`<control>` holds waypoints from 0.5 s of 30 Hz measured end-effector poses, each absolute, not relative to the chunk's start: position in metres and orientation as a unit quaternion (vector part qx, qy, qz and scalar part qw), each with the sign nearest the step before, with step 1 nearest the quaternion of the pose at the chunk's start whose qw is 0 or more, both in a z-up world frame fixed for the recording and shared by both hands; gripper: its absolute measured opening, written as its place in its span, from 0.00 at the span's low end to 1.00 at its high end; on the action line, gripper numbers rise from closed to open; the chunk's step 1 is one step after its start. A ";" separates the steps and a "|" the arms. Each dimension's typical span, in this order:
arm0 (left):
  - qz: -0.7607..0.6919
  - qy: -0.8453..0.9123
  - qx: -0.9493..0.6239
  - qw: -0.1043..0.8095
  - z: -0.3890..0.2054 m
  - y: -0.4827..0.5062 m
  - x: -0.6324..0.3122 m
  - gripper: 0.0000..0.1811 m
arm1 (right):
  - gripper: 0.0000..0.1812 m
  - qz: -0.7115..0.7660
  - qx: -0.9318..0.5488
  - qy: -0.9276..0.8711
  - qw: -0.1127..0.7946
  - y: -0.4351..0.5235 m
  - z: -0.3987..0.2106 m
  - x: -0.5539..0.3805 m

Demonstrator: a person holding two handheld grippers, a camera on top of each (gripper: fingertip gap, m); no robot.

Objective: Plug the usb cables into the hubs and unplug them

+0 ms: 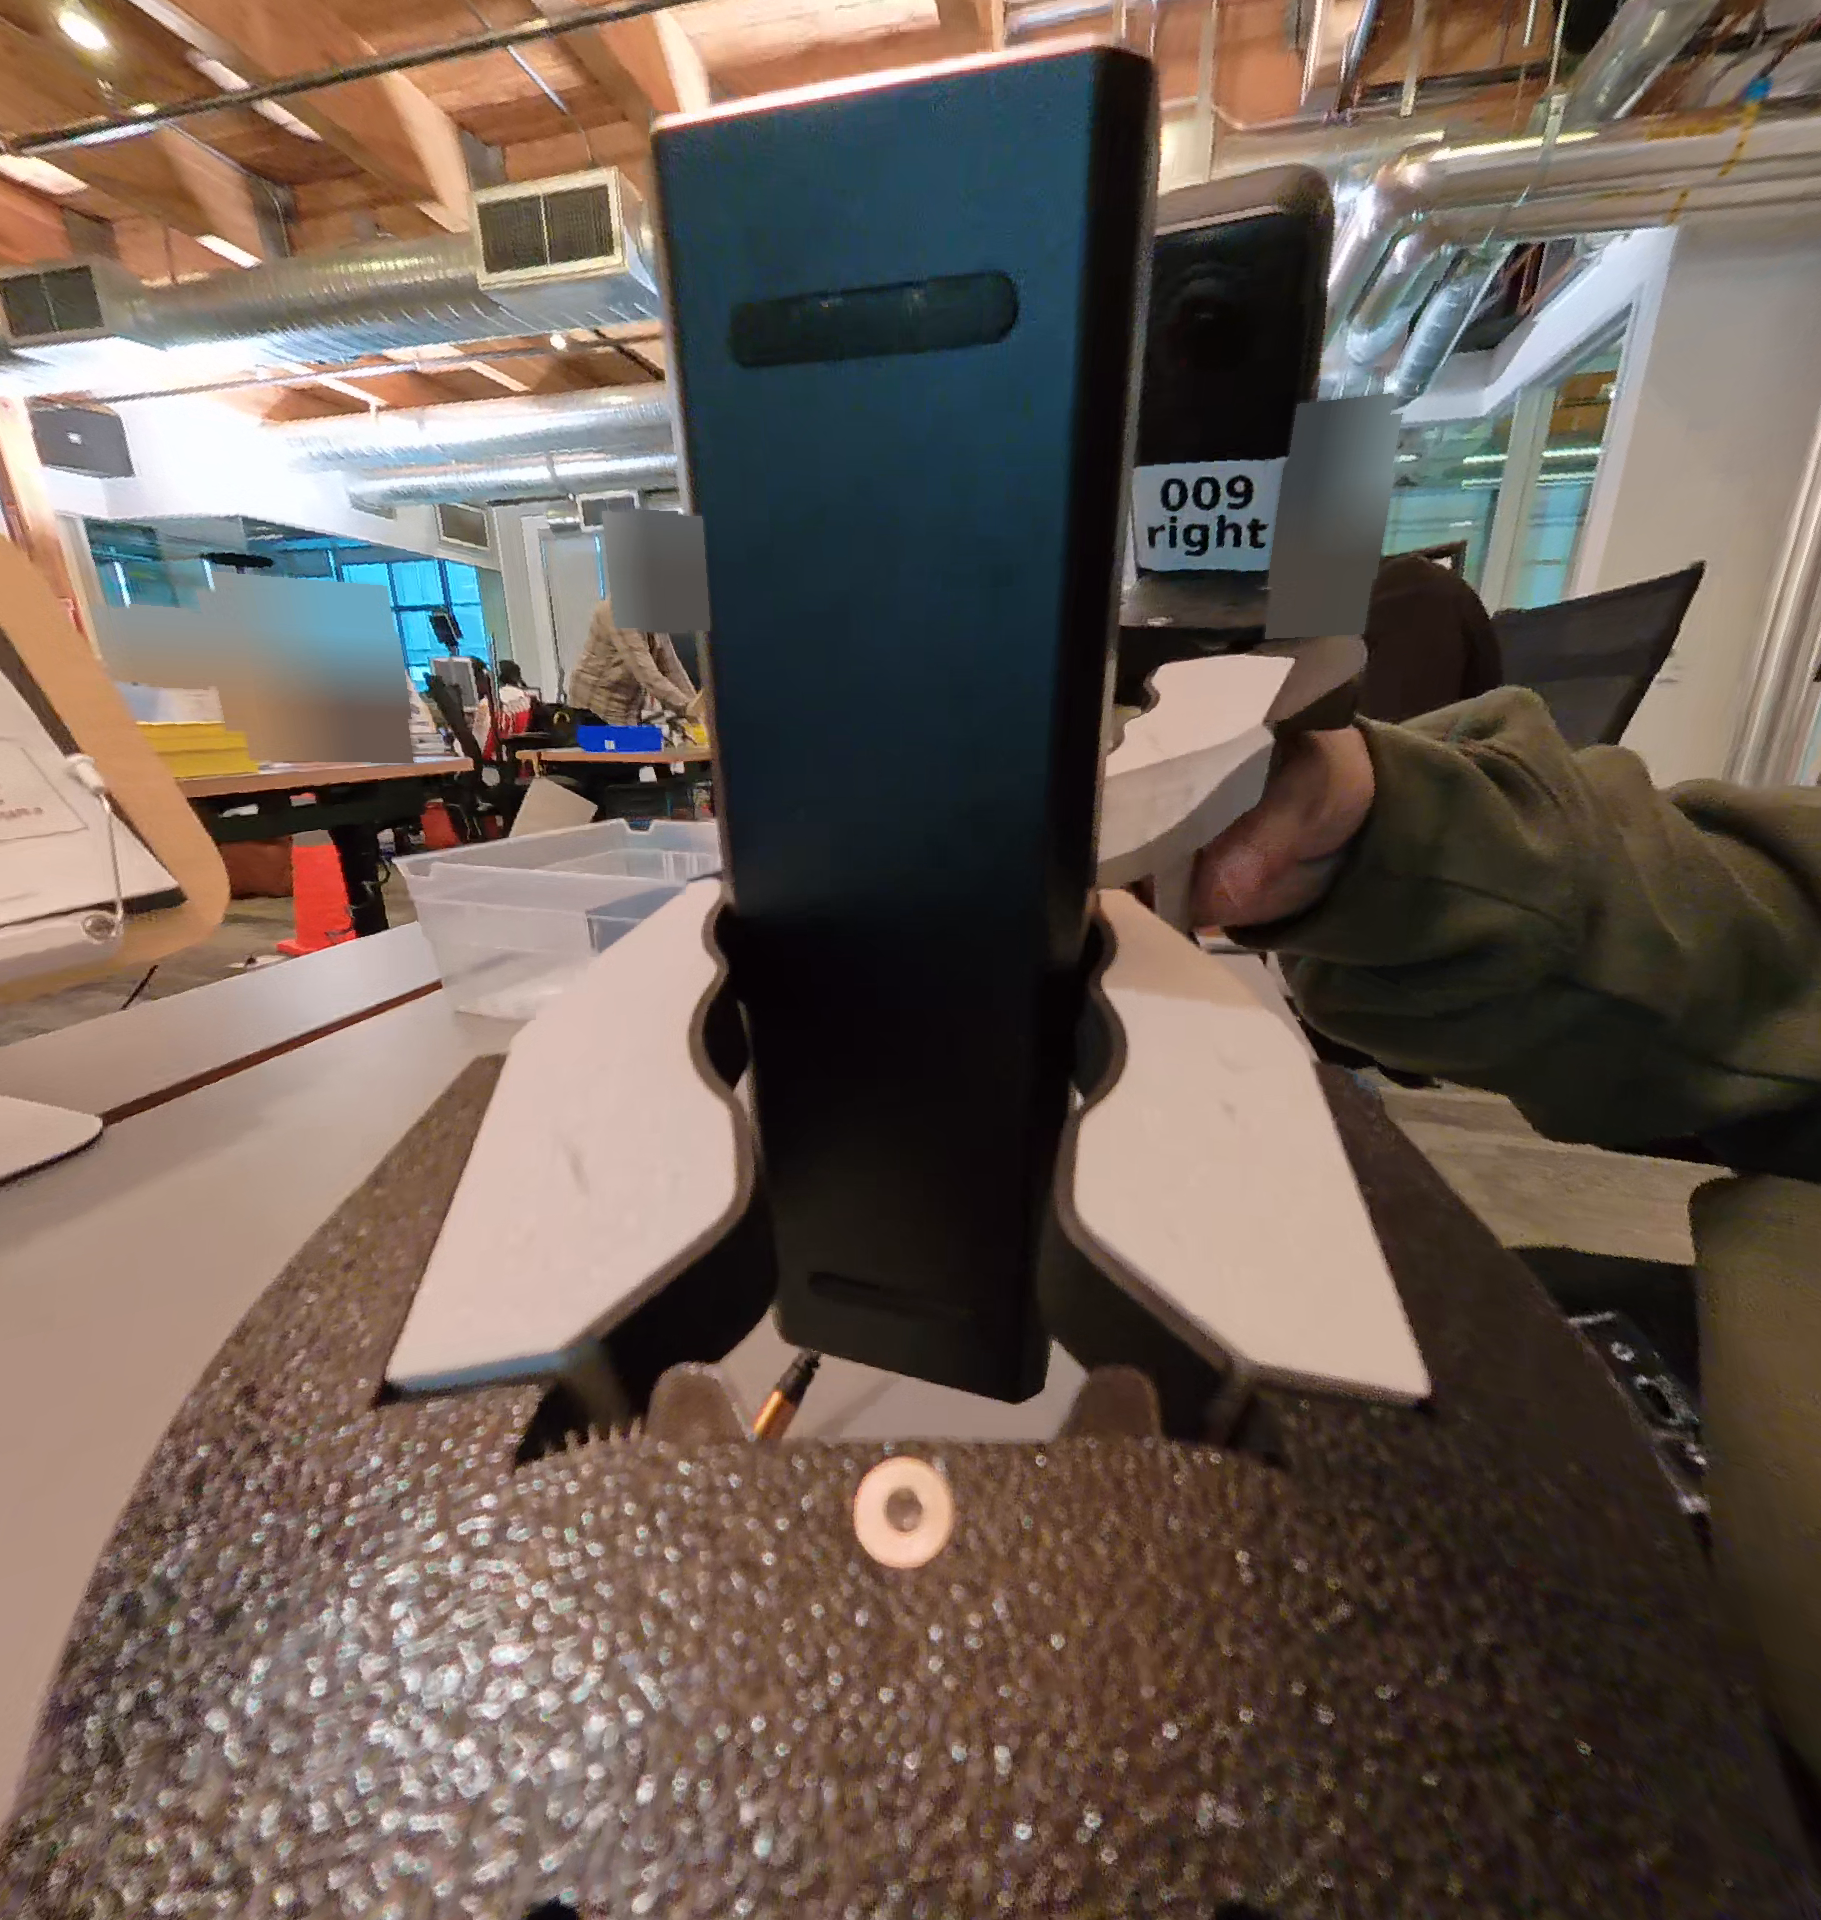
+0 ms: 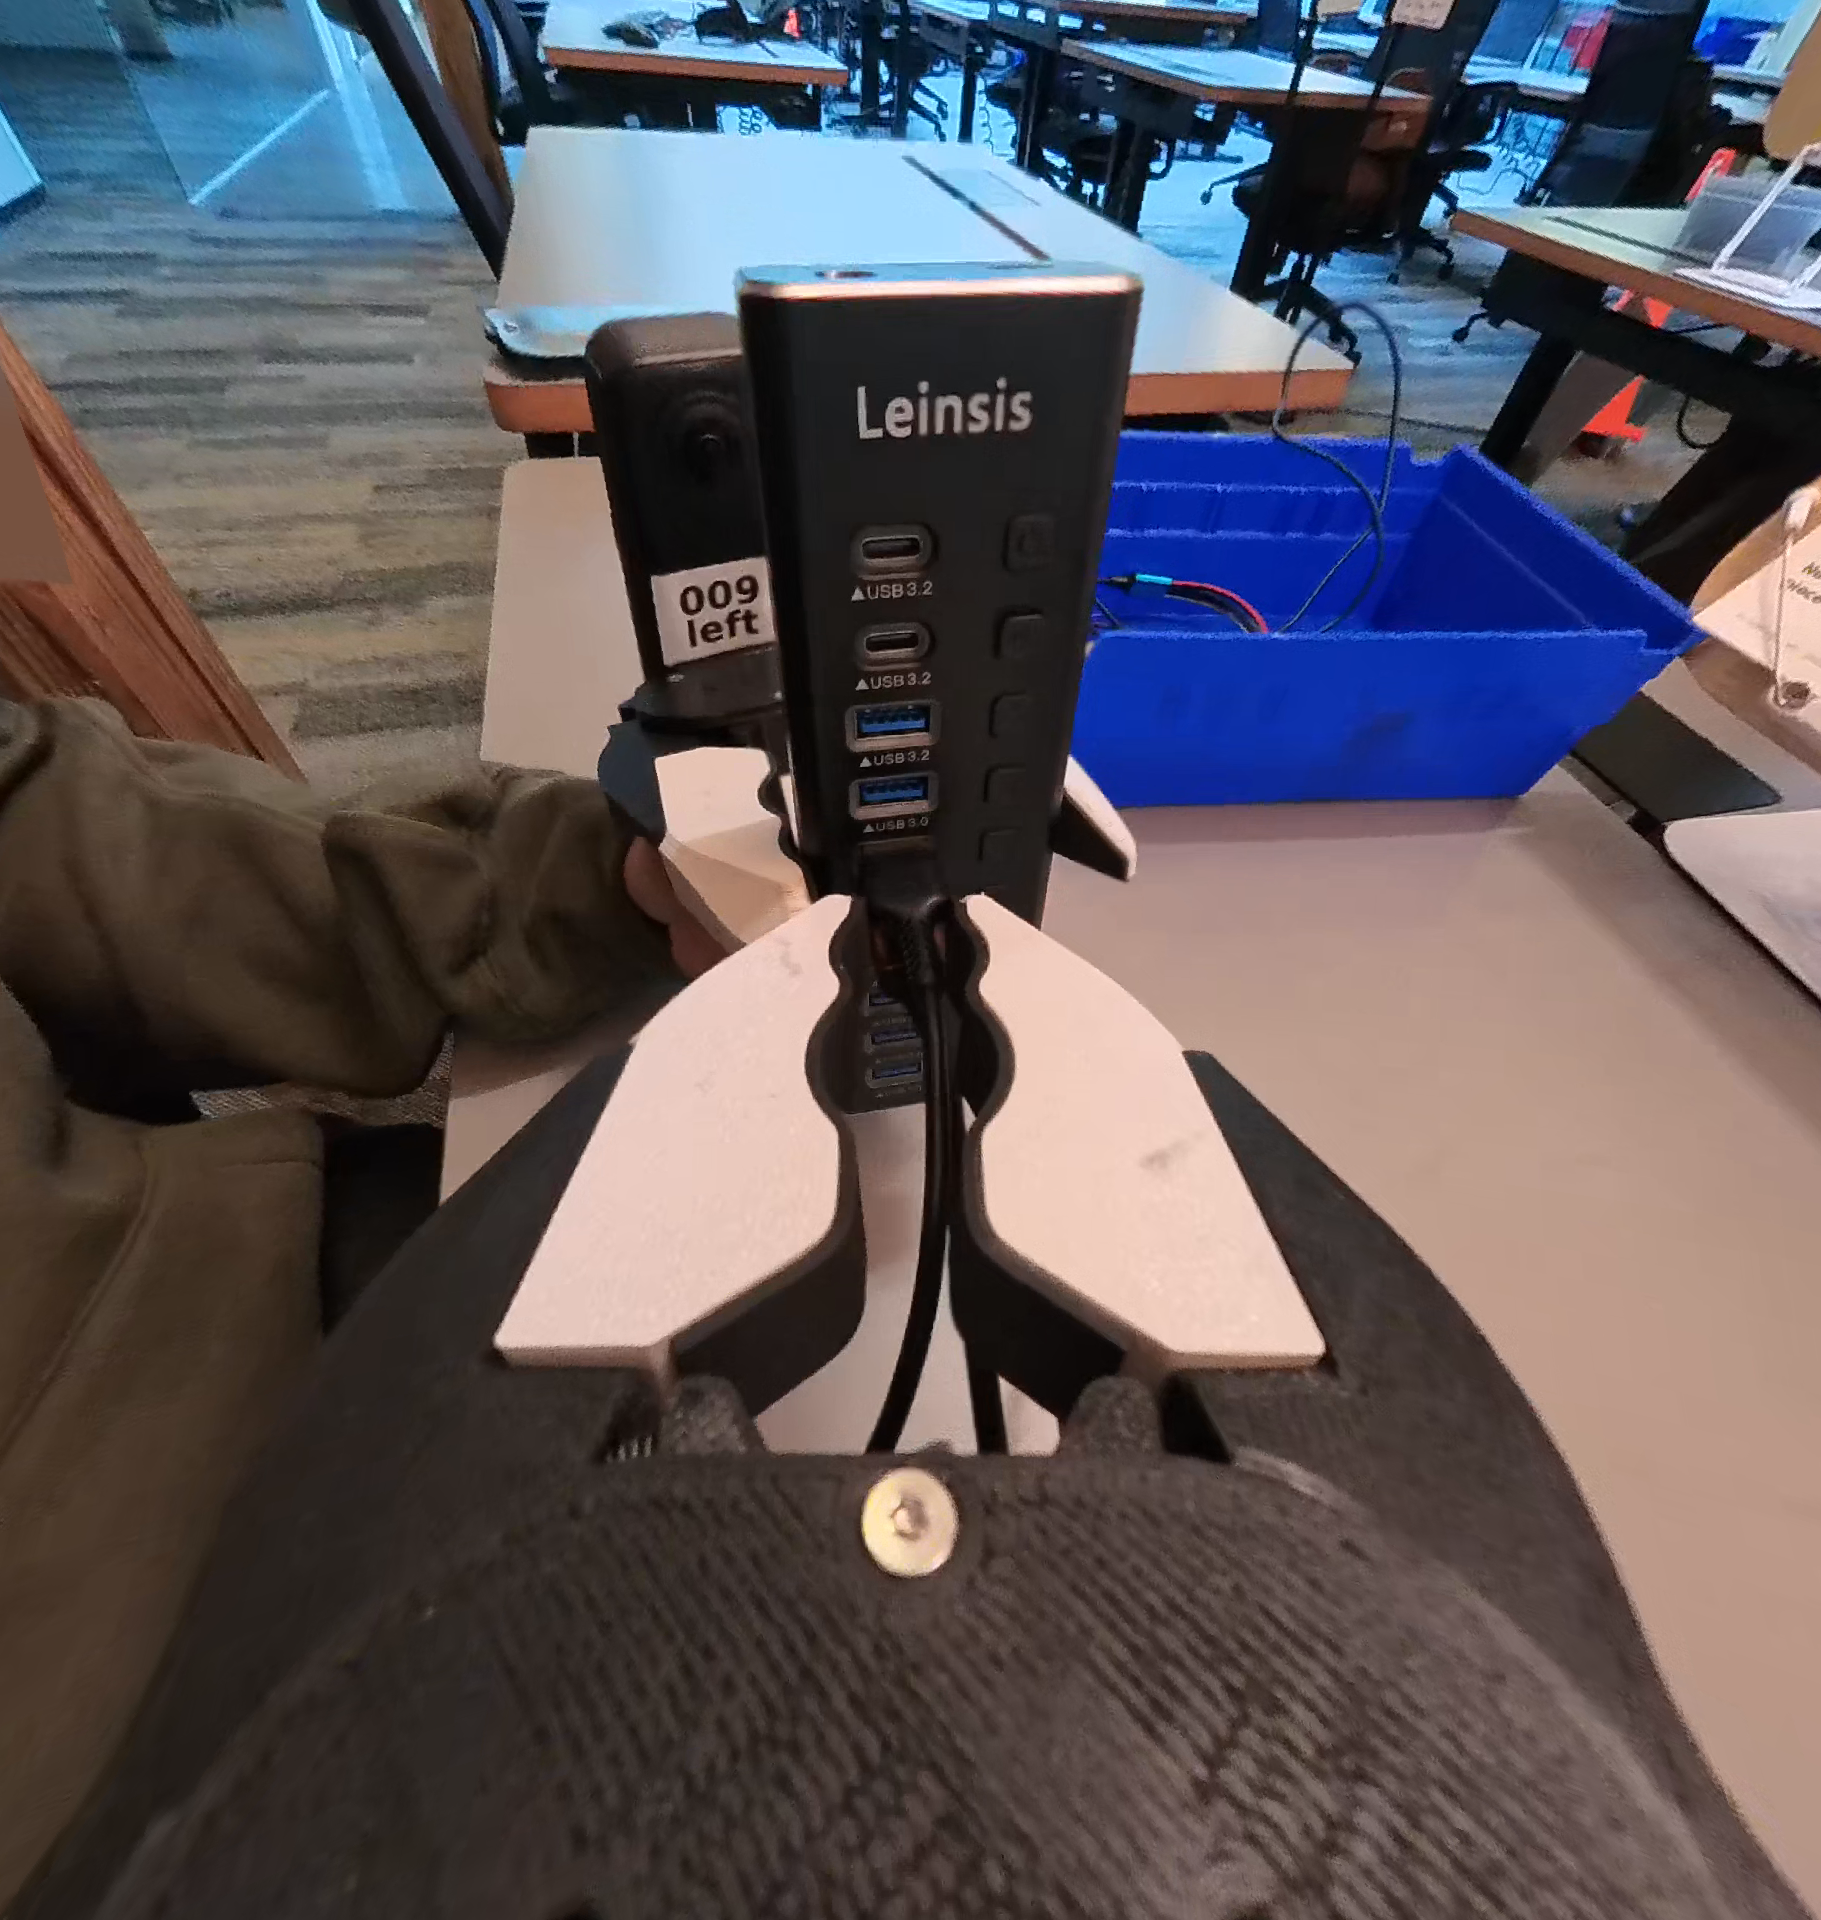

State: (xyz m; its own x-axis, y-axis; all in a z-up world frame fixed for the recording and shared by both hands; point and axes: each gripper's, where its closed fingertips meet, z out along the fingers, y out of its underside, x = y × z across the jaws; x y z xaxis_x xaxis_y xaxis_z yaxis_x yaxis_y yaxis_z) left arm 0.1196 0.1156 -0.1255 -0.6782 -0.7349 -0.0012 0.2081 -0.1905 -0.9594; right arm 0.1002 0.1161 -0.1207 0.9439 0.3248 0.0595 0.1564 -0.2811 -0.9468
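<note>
Hub, black, stands upright btwn both tools over the grey table. Left gripper is clamped on hub's back/sides. Right gripper is pinched narrow on a black cable plug, approx mid-row on port side. Blue bin sits behind.

Printed markings on the hub and both camera stickers.

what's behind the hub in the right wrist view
Behind the hub the left gripper clamps its lower sides, its camera peeking out beside it. Farther back sits a blue bin on the table. The hub's back is hidden here.
</note>
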 end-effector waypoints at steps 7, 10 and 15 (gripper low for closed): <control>-0.741 0.545 -0.239 0.311 -0.126 0.114 0.120 0.33 | 0.08 0.028 -0.817 -0.152 0.555 0.114 -0.122 0.101; -0.733 0.553 -0.239 0.316 -0.126 0.112 0.121 0.34 | 0.07 0.027 -0.818 -0.143 0.556 0.111 -0.123 0.102; -0.746 0.546 -0.225 0.308 -0.123 0.110 0.116 0.33 | 0.07 0.016 -0.815 -0.161 0.557 0.109 -0.120 0.097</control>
State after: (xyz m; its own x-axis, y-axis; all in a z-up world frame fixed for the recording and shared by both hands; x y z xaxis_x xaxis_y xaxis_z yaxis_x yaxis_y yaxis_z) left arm 0.1156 0.1101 -0.1228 -0.7086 -0.7056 -0.0010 0.2147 -0.2142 -0.9529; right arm 0.0972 0.1091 -0.1199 0.9476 0.2807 0.1527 0.2442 -0.3279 -0.9126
